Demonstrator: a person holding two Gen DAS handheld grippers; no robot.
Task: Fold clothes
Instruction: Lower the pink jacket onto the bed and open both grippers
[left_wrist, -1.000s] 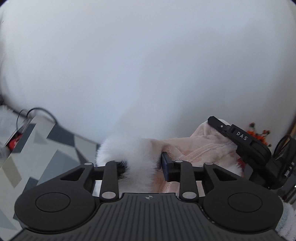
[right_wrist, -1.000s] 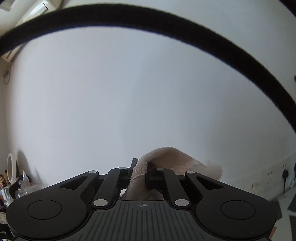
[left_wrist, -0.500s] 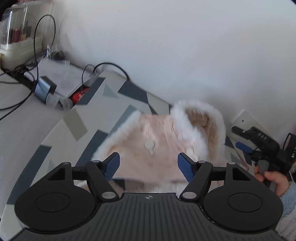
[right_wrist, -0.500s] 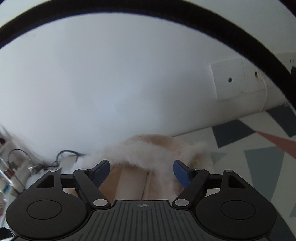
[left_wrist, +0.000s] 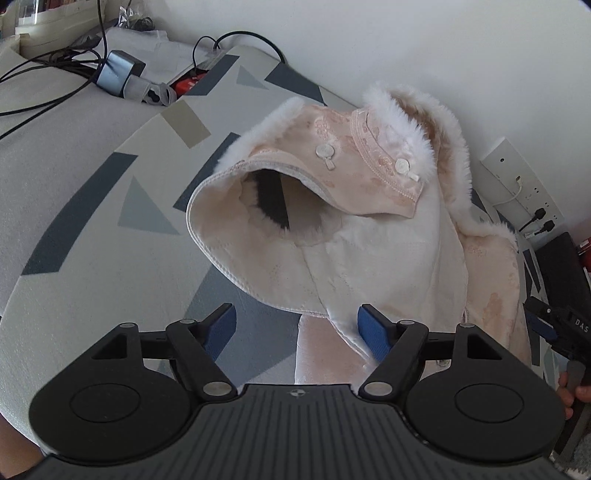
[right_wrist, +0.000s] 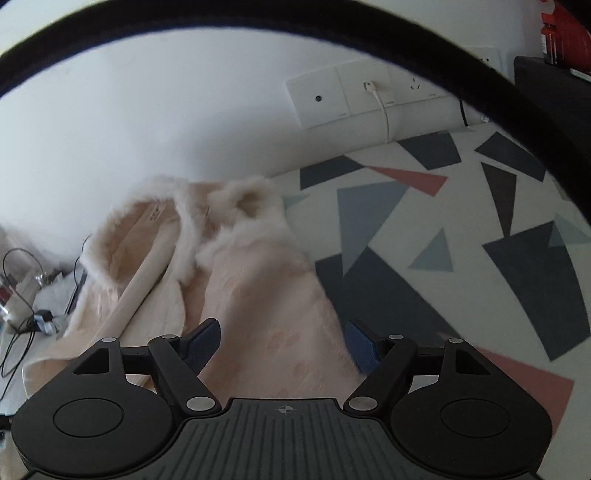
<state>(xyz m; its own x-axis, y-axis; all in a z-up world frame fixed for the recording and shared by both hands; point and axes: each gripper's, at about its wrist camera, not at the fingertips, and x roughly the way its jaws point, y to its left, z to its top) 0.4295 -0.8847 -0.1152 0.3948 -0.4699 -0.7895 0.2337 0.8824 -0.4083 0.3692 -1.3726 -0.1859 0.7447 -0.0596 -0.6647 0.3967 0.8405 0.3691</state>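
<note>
A pale pink padded vest (left_wrist: 384, 236) with white fur trim and round white buttons lies crumpled on the patterned mat, its armhole gaping towards me. My left gripper (left_wrist: 297, 326) is open just above its near hem, holding nothing. In the right wrist view the same vest (right_wrist: 255, 295) lies in a heap near the wall. My right gripper (right_wrist: 282, 341) is open over its near edge, the fabric between the blue pads (right_wrist: 360, 345) but not pinched. The right gripper also shows at the far right of the left wrist view (left_wrist: 554, 332).
The mat (right_wrist: 461, 229) is white with grey, blue and pink triangles and reaches the white wall. Wall sockets (right_wrist: 369, 92) with a plugged cable sit behind. Cables, a grey adapter (left_wrist: 118, 75) and clutter lie left of the mat. A black strap (right_wrist: 258, 22) arcs overhead.
Both grippers were shut on the vest and held it up a second ago. They opened and the vest dropped onto the mat. Both grippers now tilt down over it.
</note>
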